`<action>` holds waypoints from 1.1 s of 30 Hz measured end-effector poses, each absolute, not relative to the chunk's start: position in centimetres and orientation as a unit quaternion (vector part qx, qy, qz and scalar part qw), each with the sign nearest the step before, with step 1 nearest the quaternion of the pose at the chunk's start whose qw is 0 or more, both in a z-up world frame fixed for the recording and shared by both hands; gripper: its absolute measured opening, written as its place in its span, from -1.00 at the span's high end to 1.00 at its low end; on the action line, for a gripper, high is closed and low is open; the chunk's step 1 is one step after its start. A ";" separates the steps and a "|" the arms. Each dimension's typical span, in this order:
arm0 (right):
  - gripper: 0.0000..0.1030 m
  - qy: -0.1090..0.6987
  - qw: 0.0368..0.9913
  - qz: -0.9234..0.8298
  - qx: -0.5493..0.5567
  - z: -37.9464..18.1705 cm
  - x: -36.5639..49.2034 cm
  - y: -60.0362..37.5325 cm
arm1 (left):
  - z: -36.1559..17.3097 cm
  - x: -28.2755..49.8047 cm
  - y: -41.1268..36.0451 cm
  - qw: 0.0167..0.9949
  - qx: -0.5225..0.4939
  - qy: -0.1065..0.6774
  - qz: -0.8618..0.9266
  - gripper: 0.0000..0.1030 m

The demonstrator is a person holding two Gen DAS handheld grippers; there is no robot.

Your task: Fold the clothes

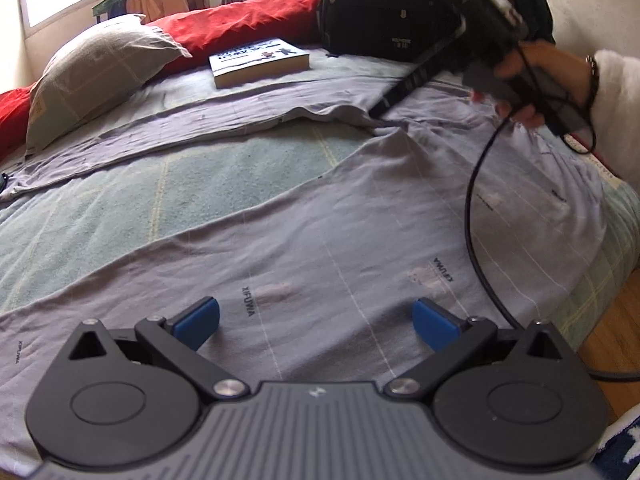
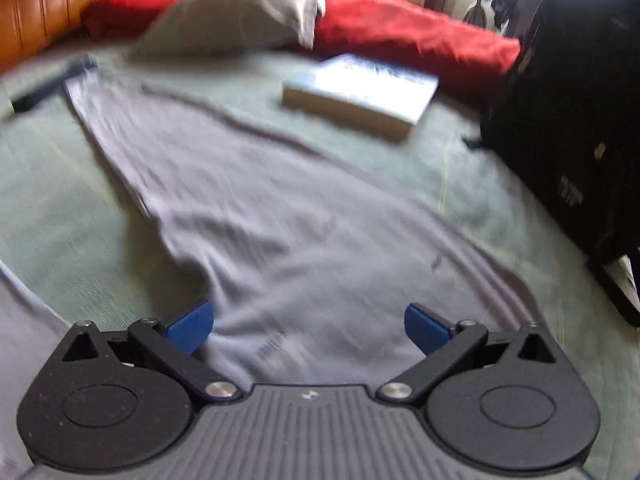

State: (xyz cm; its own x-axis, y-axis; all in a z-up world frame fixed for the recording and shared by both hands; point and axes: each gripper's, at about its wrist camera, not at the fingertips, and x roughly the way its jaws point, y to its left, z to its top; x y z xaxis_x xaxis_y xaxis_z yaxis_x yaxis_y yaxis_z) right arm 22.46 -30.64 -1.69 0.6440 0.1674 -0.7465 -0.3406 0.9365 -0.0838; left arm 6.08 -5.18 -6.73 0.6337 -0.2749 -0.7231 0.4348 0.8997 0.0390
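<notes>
Grey-lilac trousers (image 1: 328, 240) lie spread on the green bed sheet (image 1: 160, 200), one leg (image 1: 180, 136) running to the far left. My left gripper (image 1: 316, 320) is open, its blue pads just above the near leg. In the left wrist view the right gripper's black body (image 1: 476, 20) is held in a hand at top right, its finger tip (image 1: 380, 110) down at the crotch fold. In the blurred right wrist view my right gripper (image 2: 308, 326) is open over the trousers (image 2: 280, 220).
A book (image 1: 260, 62) lies on the bed beyond the trousers. A grey pillow (image 1: 96, 80), a red pillow (image 1: 248, 20) and a black bag (image 1: 376, 8) line the far side. A black cable (image 1: 476, 220) hangs from the right gripper. The bed edge and wood floor (image 1: 608, 328) are at right.
</notes>
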 end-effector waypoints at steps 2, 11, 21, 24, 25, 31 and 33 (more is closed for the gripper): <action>-1.00 0.382 0.908 0.145 -0.092 -0.5 22.7 -30.3 | -6.7 6.0 -5.1 0.898 0.104 0.378 -0.198 -0.98; -1.00 0.443 0.879 0.157 -0.086 -4.0 26.1 -26.6 | -6.6 5.5 -4.1 0.902 0.102 0.373 -0.191 -0.98; -1.00 0.400 0.900 0.148 -0.089 -2.1 27.1 -26.0 | -7.1 5.5 -4.1 0.897 0.107 0.381 -0.199 -0.98; -1.00 0.442 0.882 0.145 -0.072 -4.2 28.4 -25.6 | -7.1 5.4 -4.1 0.896 0.109 0.382 -0.198 -0.98; -1.00 0.445 0.879 0.155 -0.074 -4.6 28.0 -25.4 | -7.1 5.4 -4.1 0.896 0.110 0.383 -0.198 -0.98; -1.00 0.407 0.890 0.202 -0.030 -1.3 24.5 -29.5 | -7.0 5.3 -4.4 0.896 0.113 0.380 -0.202 -0.98; -1.00 0.380 0.904 0.198 -0.009 0.0 23.2 -32.4 | -6.9 5.2 -4.7 0.895 0.112 0.378 -0.207 -0.98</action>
State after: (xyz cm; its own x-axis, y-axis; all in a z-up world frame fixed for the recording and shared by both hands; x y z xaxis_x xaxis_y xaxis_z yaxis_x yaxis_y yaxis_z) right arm 23.24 -32.43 0.04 0.6333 0.3506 -0.6900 -0.3645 0.9216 0.1338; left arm 5.17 -4.66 -6.87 0.6282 -0.2860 -0.7236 0.4556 0.8891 0.0441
